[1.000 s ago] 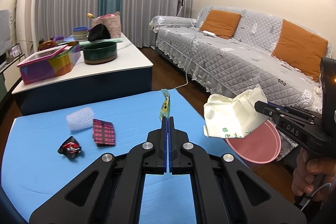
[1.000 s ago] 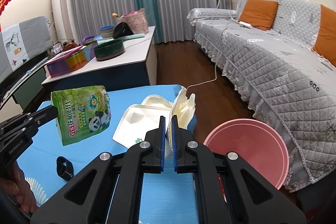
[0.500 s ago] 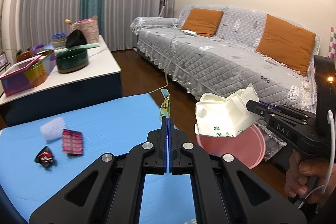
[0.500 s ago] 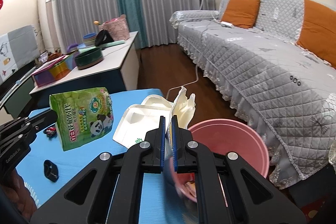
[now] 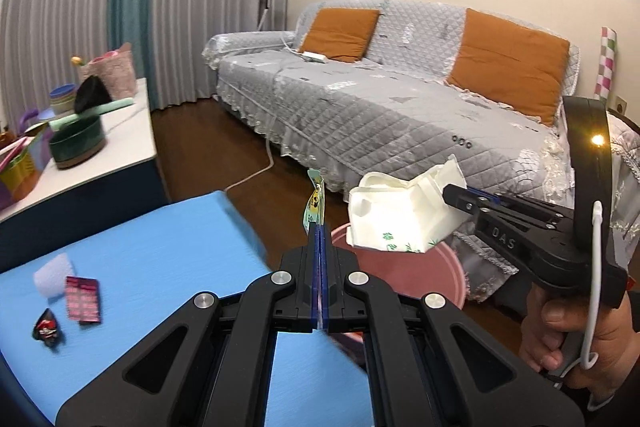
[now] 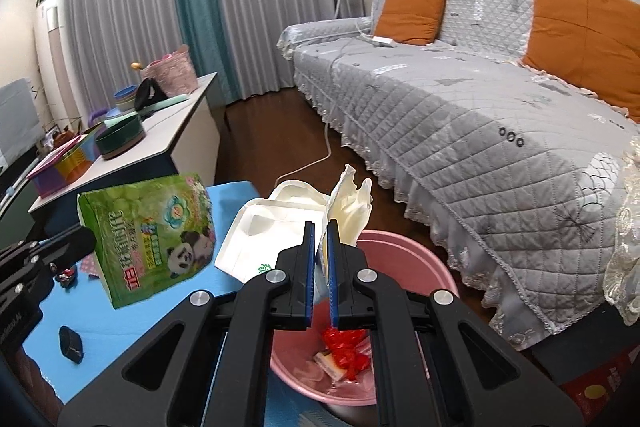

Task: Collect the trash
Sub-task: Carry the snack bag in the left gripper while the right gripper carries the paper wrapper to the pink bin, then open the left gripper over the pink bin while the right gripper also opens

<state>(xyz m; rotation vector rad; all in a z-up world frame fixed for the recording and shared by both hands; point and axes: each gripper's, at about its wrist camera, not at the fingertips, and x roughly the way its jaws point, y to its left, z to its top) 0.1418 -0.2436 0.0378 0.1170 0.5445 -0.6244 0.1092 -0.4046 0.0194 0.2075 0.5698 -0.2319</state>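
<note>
My left gripper (image 5: 319, 227) is shut on the green snack bag with a panda, seen edge-on in the left wrist view (image 5: 314, 201) and face-on in the right wrist view (image 6: 148, 235). My right gripper (image 6: 321, 227) is shut on a crumpled white paper bag (image 6: 280, 227), also seen in the left wrist view (image 5: 400, 211). Both pieces hang above or beside the pink bin (image 6: 400, 267), which holds red and clear wrappers (image 6: 344, 347). The bin stands on the floor at the blue table's right edge (image 5: 240, 227).
On the blue table lie a red blister pack (image 5: 82, 293), a white foam piece (image 5: 50, 273), a small red-black wrapper (image 5: 47, 329) and a black item (image 6: 71, 343). A grey sofa (image 6: 480, 115) stands right. A white side table (image 5: 80, 167) with bowls stands behind.
Both grippers have swung right with their loads, and the pink bin has come under them. The right gripper's view now looks down into the bin.
</note>
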